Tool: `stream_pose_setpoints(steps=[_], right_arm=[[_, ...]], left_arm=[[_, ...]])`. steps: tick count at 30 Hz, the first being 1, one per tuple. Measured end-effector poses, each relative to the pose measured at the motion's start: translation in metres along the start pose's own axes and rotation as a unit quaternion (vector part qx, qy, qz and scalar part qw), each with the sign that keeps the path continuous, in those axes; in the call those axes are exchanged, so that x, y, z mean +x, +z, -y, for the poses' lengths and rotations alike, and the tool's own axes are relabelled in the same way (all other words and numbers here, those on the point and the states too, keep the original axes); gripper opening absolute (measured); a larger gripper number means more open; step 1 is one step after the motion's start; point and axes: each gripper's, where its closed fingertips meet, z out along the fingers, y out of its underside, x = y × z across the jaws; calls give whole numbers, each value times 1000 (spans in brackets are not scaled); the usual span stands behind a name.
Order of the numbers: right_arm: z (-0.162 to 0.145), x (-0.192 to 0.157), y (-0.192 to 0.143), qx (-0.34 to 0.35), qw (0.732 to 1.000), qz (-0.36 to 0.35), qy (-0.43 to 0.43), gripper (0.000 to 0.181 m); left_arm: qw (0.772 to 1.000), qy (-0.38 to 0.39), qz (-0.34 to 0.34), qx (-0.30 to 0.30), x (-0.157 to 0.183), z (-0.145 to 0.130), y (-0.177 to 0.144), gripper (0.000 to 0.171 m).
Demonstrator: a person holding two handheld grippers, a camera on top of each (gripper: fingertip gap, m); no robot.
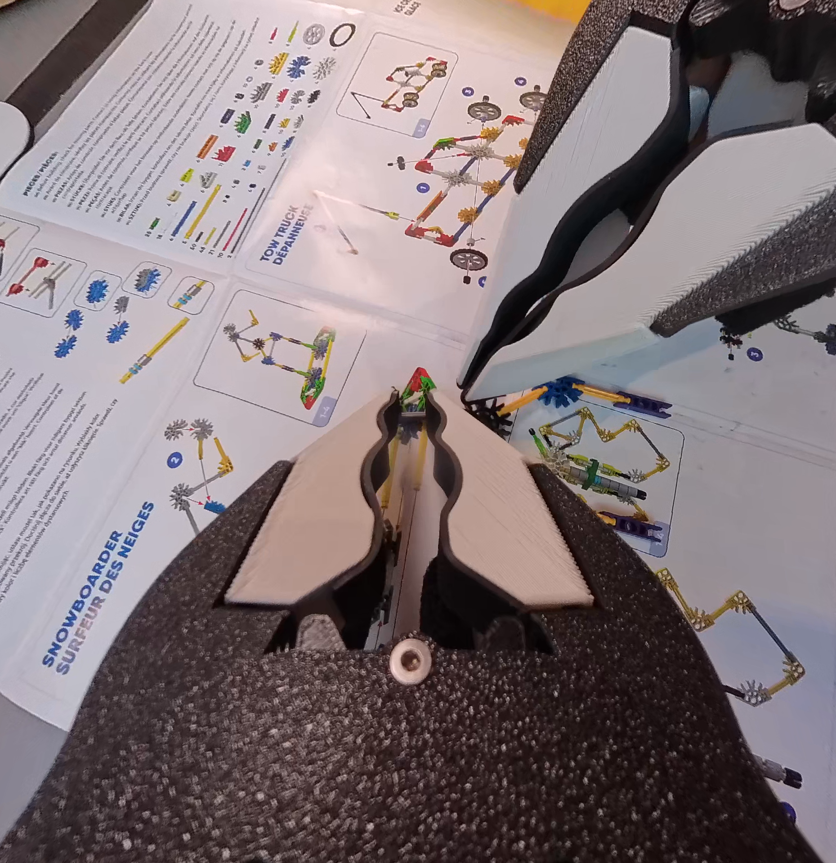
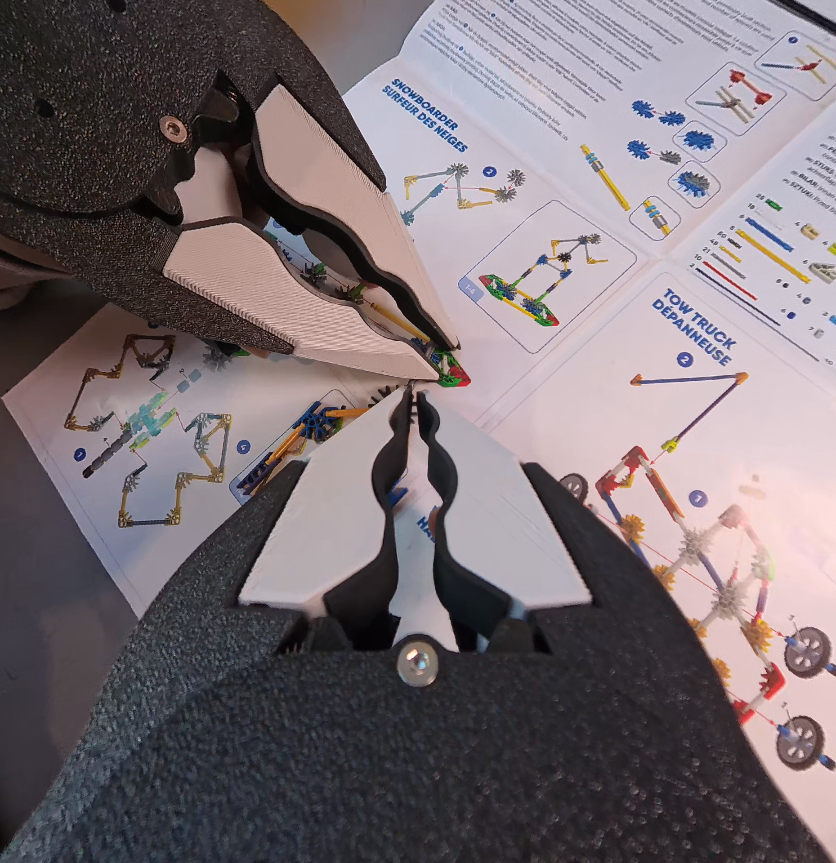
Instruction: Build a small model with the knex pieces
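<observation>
My left gripper (image 1: 410, 397) is shut on a small construction-toy model (image 1: 418, 380) of yellow rods with blue, green and red connectors. The model's red and green tip sticks out past the pads. The right wrist view shows the same grasp (image 2: 446, 359), with the model (image 2: 455, 371) just above the paper. My right gripper (image 2: 410, 397) is shut, with its tips against a black spoked connector (image 2: 383, 390). That connector (image 1: 493, 415) joins a yellow rod, a blue connector (image 1: 563, 390) and a purple piece (image 1: 645, 404). I cannot tell whether the pads pinch the black connector. The two grippers' tips nearly meet.
A large unfolded instruction sheet (image 1: 406, 299) with printed model diagrams covers the table, and it also shows in the right wrist view (image 2: 570, 397). Grey table surface (image 2: 42, 583) shows at the left. A dark edge (image 1: 56, 70) runs along the far left. Both grippers' tips are close together, under 4 cm apart. My right tips are roughly 8 cm from the purple piece (image 1: 645, 404).
</observation>
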Motion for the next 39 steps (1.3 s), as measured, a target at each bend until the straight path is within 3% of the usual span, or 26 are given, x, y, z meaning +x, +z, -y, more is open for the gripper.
stream_pose_setpoints(steps=[5, 9, 39], right_arm=[[6, 4, 2, -7, 1000, 1, -18, 0], [2, 2, 6, -25, 999, 7, -27, 0], [-5, -6, 4, -32, 999, 26, -31, 0]], left_arm=[[1000, -5, 20, 11, -11, 5, -11, 11], [999, -28, 17, -18, -18, -11, -13, 11], [1000, -11, 4, -4, -8, -6, -9, 11]])
